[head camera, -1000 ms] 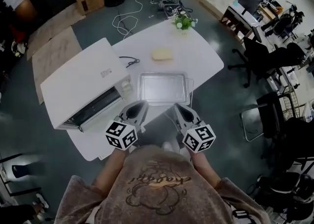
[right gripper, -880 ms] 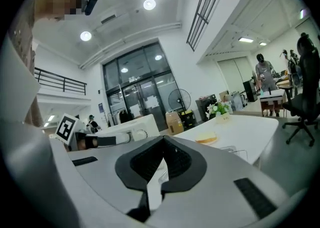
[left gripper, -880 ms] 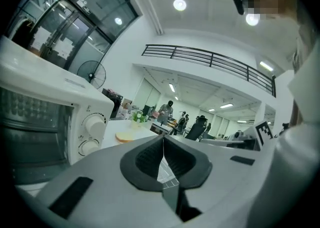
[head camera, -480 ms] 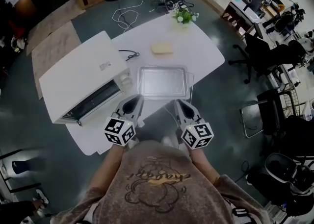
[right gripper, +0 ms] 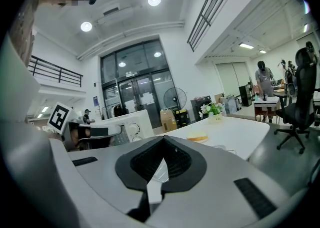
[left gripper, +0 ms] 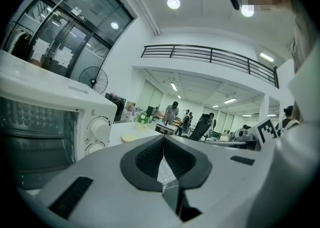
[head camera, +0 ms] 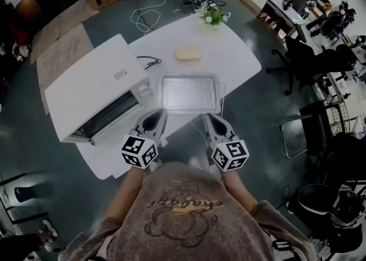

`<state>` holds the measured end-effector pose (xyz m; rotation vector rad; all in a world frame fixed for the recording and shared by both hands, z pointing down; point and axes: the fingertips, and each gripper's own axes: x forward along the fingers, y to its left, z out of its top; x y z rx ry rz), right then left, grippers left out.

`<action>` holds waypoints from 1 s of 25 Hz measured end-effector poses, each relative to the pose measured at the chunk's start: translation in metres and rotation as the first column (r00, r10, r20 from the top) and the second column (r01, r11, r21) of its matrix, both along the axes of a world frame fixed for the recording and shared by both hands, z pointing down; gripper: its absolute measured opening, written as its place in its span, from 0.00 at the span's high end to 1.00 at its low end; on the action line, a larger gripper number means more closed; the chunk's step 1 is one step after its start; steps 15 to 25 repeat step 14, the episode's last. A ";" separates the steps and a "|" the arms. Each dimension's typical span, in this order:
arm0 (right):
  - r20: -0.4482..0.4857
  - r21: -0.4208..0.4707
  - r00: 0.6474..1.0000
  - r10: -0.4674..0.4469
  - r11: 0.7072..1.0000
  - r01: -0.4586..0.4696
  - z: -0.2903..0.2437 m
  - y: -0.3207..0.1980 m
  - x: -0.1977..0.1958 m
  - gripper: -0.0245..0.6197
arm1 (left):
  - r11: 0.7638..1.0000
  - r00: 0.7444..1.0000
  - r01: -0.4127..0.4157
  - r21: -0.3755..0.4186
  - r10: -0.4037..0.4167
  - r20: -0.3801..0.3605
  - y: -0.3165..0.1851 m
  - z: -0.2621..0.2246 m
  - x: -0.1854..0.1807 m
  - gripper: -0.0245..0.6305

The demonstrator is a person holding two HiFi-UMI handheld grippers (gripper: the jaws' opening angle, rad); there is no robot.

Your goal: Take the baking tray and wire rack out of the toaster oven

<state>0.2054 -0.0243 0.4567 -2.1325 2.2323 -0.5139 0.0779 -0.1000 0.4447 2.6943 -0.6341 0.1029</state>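
Hovering clenched, empty: left grey two-jaw gripper (head camera: 156,116) and right grey two-jaw gripper (head camera: 209,118), near front-right corner of white boxy toaster oven (head camera: 94,91). Shallow silver metal baking tray (head camera: 189,92) lies just right of oven. Thin wire rack (head camera: 221,95) apparently beneath tray, edge peeking out. Risk: forward nudge from closed jaws shoves tray off rack. Count: two grippers, one tray, one rack, one oven.

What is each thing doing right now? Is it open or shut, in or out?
Toaster oven: standing on the table; I cannot tell if its door is open.
Baking tray: out, flat on the table, empty.
Wire rack: out too, with the tray, its edge showing at the tray's right.
Left hand-held gripper: shut, empty.
Right hand-held gripper: shut, empty.
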 end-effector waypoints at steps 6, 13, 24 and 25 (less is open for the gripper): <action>0.000 -0.006 1.000 0.007 1.000 -0.007 0.001 0.003 0.002 0.96 | 1.000 1.000 0.004 -0.009 -0.004 0.005 0.002 0.002 0.000 0.96; 0.005 -0.009 1.000 0.014 1.000 -0.014 0.001 0.004 0.003 0.96 | 1.000 1.000 0.007 -0.019 -0.007 -0.003 0.004 0.002 0.001 0.96; 0.007 -0.009 1.000 0.015 1.000 -0.015 0.001 0.004 0.003 0.96 | 1.000 1.000 0.008 -0.022 -0.008 -0.007 0.004 0.002 0.001 0.96; 0.007 -0.009 1.000 0.015 1.000 -0.015 0.001 0.004 0.003 0.96 | 1.000 1.000 0.008 -0.022 -0.008 -0.007 0.004 0.002 0.001 0.96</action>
